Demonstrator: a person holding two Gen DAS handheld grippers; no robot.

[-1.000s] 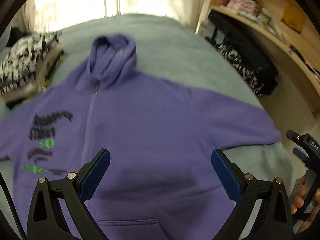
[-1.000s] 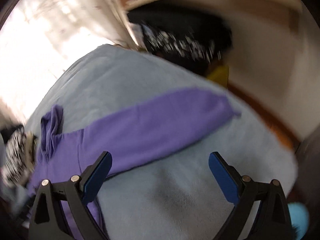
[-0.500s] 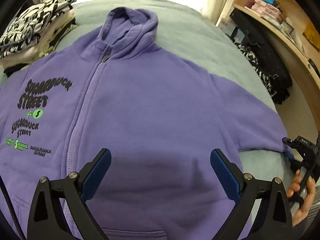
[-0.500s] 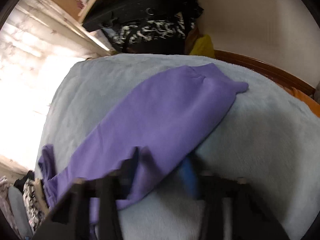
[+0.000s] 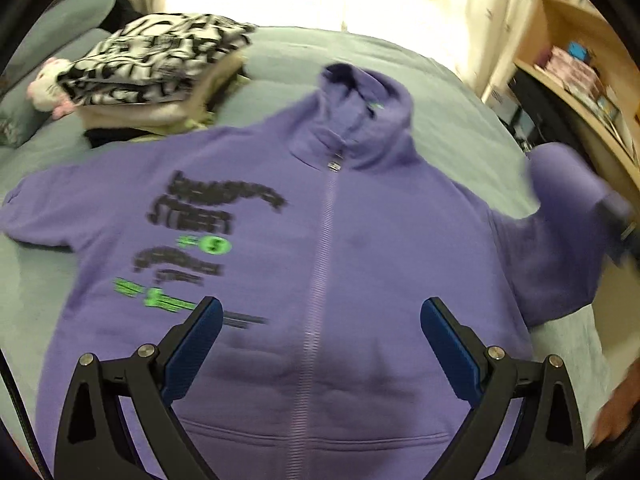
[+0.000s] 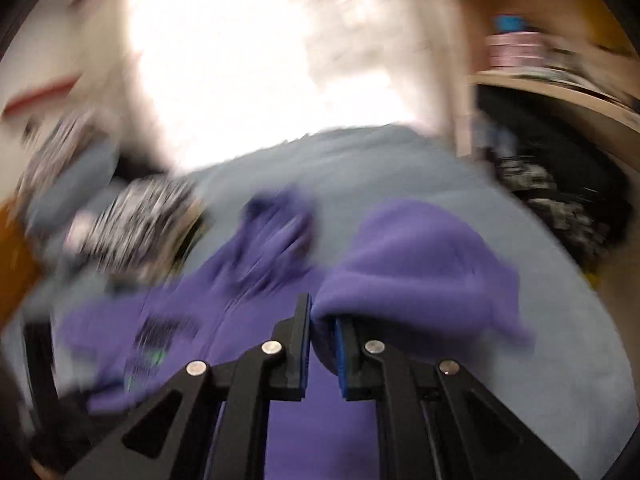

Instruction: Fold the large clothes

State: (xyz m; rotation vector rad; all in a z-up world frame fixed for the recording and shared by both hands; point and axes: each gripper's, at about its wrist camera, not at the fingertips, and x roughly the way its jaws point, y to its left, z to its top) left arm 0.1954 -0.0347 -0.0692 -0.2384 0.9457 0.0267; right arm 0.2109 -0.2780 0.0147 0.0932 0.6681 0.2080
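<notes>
I have the purple zip hoodie (image 5: 360, 280) lying face up on the grey-blue fleece bedspread (image 5: 280, 60), straight ahead of and beneath my left claw (image 5: 320, 332), whose blue-padded jaws stand wide apart above the lower front with nothing between them. My right claw (image 6: 322, 344) has just been closing, and its pads now pinch a thick fold of the sleeve (image 6: 420, 264); the cloth bulges up and forward past the fingertips in a soft rounded hump, lifted off the bedspread. In the left view that raised sleeve (image 5: 568, 208) hangs well off to the right of my open claw. I judge the fabric to be heavy brushed fleece: limp, bulky, not slippery, and unlikely to hold a crisp crease, so a pinch near the cuff or on a seam should carry it best, while the zipper (image 5: 320, 264) gives a slightly stiffer centre line to fold toward. The hood (image 5: 360, 100) lies crumpled far ahead of the left claw, near a stack of folded black-and-white patterned clothes (image 5: 152, 64) to its left.
</notes>
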